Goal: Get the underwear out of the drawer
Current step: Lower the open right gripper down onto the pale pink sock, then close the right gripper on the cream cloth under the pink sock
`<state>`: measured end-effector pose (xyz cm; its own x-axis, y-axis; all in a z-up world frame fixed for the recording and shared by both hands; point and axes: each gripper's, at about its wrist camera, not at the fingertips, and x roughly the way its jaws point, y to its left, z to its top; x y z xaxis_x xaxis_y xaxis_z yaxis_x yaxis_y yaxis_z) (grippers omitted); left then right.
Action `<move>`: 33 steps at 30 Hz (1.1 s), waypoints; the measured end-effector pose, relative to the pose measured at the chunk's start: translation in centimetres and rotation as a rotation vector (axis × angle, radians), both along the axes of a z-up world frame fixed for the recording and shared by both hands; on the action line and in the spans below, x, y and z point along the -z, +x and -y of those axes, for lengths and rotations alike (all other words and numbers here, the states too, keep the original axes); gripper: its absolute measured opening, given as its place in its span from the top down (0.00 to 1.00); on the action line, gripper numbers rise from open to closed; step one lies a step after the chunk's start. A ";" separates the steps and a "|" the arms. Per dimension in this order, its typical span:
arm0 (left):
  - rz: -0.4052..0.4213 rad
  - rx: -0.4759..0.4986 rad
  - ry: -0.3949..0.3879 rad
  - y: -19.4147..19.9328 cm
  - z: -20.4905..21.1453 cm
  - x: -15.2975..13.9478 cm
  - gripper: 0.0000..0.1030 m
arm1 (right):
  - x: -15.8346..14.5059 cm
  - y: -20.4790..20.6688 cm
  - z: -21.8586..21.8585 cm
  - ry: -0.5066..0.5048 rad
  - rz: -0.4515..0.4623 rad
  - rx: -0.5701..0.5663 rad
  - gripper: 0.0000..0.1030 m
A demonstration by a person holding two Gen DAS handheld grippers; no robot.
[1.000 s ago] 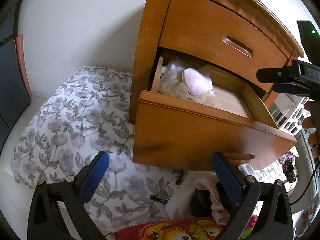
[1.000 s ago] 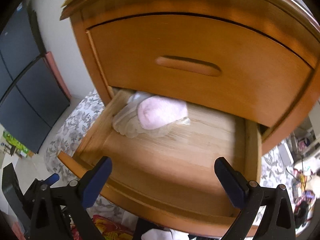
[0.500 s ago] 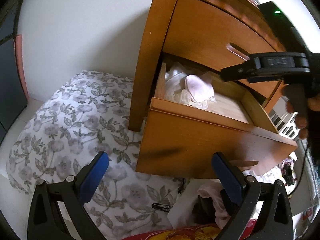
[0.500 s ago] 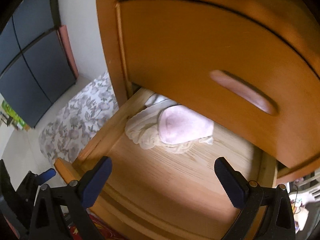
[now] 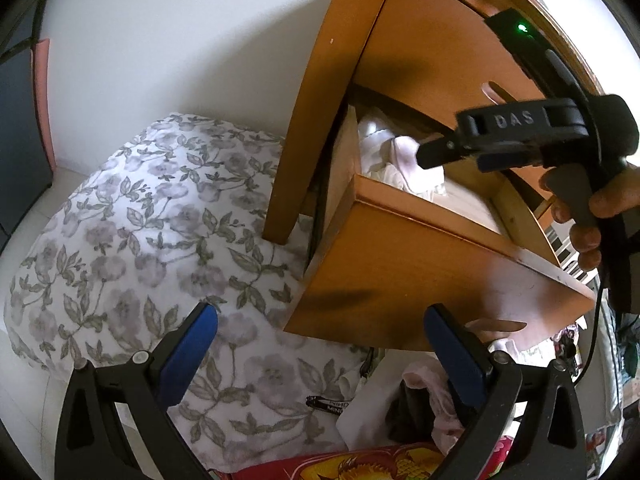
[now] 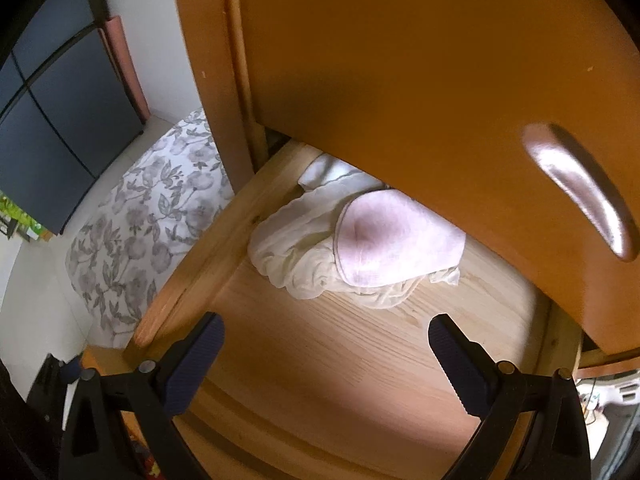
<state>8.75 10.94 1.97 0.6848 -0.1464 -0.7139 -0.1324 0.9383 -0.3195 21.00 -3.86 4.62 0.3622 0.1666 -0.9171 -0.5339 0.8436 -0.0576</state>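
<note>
Right wrist view: the right gripper (image 6: 326, 364), jaws spread wide and empty, is held over the open drawer (image 6: 320, 364); underwear (image 6: 360, 248) is bunched at its back-left corner. Left gripper (image 5: 320, 356), equally wide and empty, is held above a floral quilt (image 5: 140, 240)

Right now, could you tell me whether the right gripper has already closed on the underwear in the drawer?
No, the right gripper is open and empty above the drawer floor, short of the underwear.
</note>
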 end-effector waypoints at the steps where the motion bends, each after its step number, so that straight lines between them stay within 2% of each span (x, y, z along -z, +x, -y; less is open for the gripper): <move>1: 0.000 0.003 0.001 0.0 0.0 0.0 0.00 | 0.1 0.2 -0.1 0.005 -0.009 0.008 0.01; 16: -0.009 -0.003 -0.012 0.2 -1.1 0.7 0.00 | 2.9 3.1 1.4 0.131 -0.182 0.319 0.23; 28: -0.022 -0.016 -0.028 0.4 -1.7 1.3 0.00 | 5.1 5.4 2.5 0.214 -0.266 0.541 0.30; 33: -0.029 -0.023 -0.034 0.4 -2.0 1.5 0.00 | 5.6 6.1 3.0 0.223 -0.274 0.621 0.33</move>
<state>9.19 12.89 0.48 0.6675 -0.1556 -0.7282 -0.1629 0.9237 -0.3467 27.07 -6.91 -1.00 0.2125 0.1982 -0.9568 0.0784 0.9726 0.2189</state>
